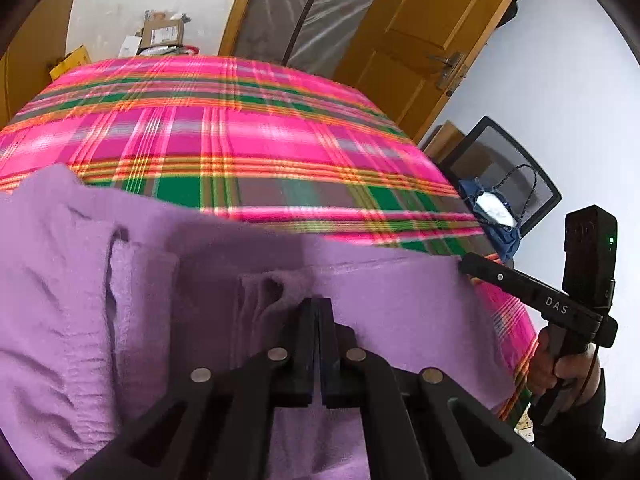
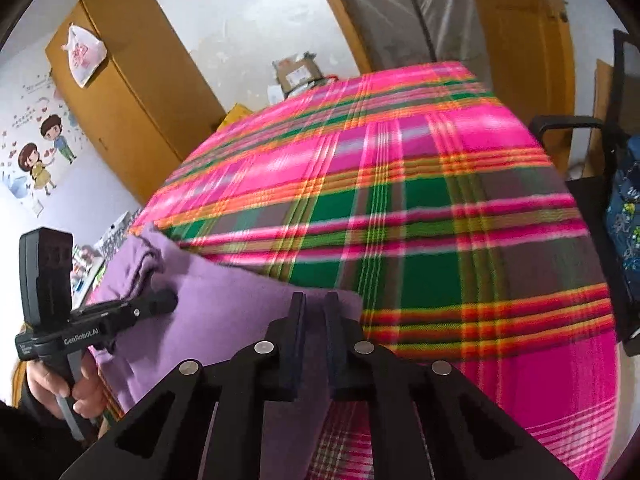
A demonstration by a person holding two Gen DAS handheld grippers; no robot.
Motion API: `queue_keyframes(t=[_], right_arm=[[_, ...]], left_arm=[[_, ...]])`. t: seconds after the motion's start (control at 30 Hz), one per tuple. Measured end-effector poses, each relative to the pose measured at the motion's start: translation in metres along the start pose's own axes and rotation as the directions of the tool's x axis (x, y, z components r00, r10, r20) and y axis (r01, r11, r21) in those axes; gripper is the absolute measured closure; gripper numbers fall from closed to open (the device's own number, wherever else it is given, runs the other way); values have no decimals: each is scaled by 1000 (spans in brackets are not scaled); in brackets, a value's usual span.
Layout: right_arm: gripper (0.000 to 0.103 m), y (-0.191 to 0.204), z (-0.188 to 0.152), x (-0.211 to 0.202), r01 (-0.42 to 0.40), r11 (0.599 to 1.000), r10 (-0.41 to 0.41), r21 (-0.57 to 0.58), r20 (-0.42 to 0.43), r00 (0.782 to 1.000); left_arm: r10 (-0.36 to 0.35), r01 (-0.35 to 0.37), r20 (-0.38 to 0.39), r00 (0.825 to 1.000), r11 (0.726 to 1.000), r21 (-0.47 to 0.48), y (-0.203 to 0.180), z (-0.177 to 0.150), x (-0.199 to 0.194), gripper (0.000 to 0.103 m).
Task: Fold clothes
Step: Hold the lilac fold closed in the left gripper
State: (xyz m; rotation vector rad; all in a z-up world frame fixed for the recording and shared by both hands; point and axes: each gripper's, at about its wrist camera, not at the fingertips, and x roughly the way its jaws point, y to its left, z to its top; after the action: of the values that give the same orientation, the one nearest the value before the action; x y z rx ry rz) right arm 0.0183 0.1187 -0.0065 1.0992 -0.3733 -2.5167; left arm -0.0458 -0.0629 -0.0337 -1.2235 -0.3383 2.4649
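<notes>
Purple garment [image 1: 200, 280] spread along near edge of plaid-covered bed [image 1: 240, 136]; partly folded, layered edges bunched at left. Left tongs [image 1: 319, 308] pressed together on a raised pleat mid-garment, probably pinning that fold as anchor. Right tongs [image 2: 314, 304] slightly apart, straddling the garment's right corner; cloth between pads, firm clamp not confirmed; likely taking the corner to carry it across for next fold. Both aimed steeply down, suits pinching flat cloth off the cover. Readable writing: "DAS" on right tool arm [image 1: 556, 306]; "GenRobot.AI" on left tool arm [image 2: 82, 338]; wall sticker text [image 2: 36, 88] too small to read.
</notes>
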Motion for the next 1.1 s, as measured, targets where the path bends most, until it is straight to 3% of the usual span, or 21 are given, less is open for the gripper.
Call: queue_keyframes(t=[0.1,0.23,0.5,0.7,0.8,0.9,1.1], right_arm=[[89,-3,4,-7,8,1000,-8,12,32,999],[89,1,1,-12,-5,1000,5,-9,46,999],[84,22,-16,-2,50,992,-51,-116,0,999],[83,44,-26,-22,52,982,-46,-180,38,998],[83,56,-41,-25,32,974,-31,-225,8,999],[83,63,-55,-18,61,960,-70,-272,-24,997],[82,70,-69,-26,61,946,-75,-317,-31,997]], left_arm=[[14,-15,39,999,1000,8,-2,6,-3,102],[18,-18,12,1000,999,-26,8,9,9,102],[-5,7,21,1000,999,-51,11,6,4,102],[14,-15,54,998,1000,11,1,-10,-16,102],[20,-22,42,999,999,32,1,-25,-20,102],[15,-17,43,999,999,38,5,-36,-21,102],[18,-21,54,998,998,67,3,-43,-33,102]])
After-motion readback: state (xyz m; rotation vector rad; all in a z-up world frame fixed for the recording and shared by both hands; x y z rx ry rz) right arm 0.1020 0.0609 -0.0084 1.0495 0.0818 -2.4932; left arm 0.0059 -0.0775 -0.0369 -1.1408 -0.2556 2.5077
